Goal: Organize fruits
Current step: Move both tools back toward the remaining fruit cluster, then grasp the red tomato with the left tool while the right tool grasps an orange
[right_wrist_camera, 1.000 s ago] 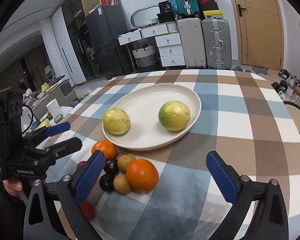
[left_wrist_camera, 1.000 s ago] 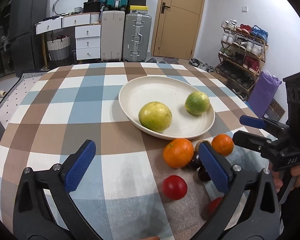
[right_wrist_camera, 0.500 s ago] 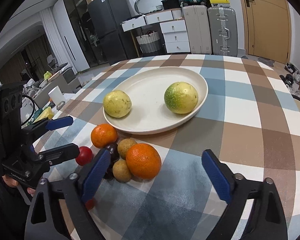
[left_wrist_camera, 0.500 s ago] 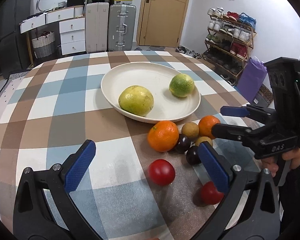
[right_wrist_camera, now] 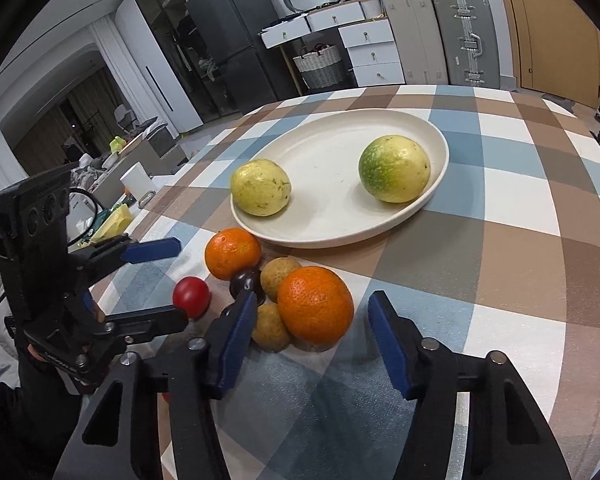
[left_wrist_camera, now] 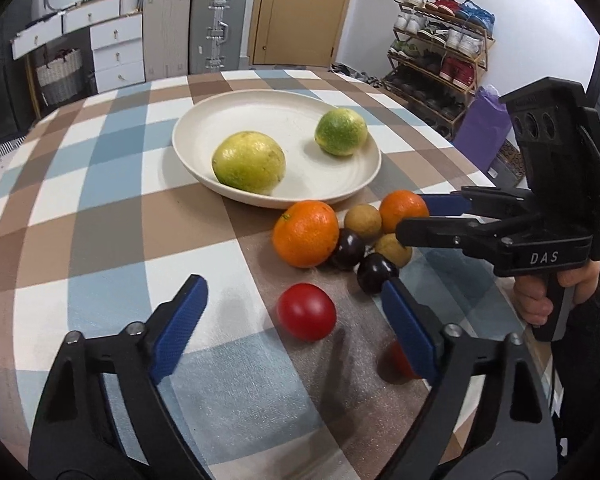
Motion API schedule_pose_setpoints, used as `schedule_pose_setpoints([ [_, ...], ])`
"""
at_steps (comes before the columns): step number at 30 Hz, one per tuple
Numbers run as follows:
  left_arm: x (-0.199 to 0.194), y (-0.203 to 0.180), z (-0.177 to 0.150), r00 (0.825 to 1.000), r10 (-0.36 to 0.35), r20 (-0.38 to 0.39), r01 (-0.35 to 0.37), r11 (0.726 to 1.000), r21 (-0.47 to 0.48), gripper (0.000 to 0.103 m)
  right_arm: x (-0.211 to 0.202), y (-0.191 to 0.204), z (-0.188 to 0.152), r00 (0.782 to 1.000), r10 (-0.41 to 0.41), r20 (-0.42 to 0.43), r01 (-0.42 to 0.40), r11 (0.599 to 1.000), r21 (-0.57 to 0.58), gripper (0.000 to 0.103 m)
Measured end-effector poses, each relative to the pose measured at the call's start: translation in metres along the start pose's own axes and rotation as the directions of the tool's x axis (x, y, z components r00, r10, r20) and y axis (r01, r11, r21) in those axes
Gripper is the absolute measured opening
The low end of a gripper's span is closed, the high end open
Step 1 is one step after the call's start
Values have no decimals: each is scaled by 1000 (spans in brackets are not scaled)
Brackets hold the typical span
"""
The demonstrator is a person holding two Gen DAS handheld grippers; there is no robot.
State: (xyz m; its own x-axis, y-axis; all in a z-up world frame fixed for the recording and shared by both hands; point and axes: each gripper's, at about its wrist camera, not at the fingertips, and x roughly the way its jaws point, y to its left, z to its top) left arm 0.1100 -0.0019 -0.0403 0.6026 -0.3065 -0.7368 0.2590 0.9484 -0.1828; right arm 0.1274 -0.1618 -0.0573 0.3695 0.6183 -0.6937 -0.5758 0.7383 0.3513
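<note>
Left gripper [left_wrist_camera: 294, 314]: partly open, jaws just closing around a red fruit [left_wrist_camera: 306, 317] at lower centre, untouched. Right gripper [right_wrist_camera: 312, 324]: half open, closing around an orange [right_wrist_camera: 315, 307], no contact seen. Counted: two oranges, two red fruits, two dark plums [left_wrist_camera: 374, 272], two brown fruits [left_wrist_camera: 363, 221], two yellow-green fruits [left_wrist_camera: 249, 162] on one plate [left_wrist_camera: 204, 128].

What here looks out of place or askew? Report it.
Nothing is spilled or damaged. The oddity is sorting: only two large yellow-green fruits lie in the cream plate, while the oranges, small brown and dark fruits and red ones sit clustered loose on the tablecloth beside it.
</note>
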Motion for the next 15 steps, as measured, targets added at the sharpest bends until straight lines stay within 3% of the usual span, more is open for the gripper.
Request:
schedule_pose_setpoints([
  [6,6,-10,-4,999,-23,-28,24,998,51,63,0,1,0,1000,-3,1,3,1000,0,52],
  [13,9,-11,-5,998,-47,-45,50,997,60,28,-1,-2,1,1000,-9,4,8,1000,7,49],
  [15,9,-11,-5,998,-54,-43,56,997,58,26,-1,-2,1,1000,-11,4,11,1000,9,48],
])
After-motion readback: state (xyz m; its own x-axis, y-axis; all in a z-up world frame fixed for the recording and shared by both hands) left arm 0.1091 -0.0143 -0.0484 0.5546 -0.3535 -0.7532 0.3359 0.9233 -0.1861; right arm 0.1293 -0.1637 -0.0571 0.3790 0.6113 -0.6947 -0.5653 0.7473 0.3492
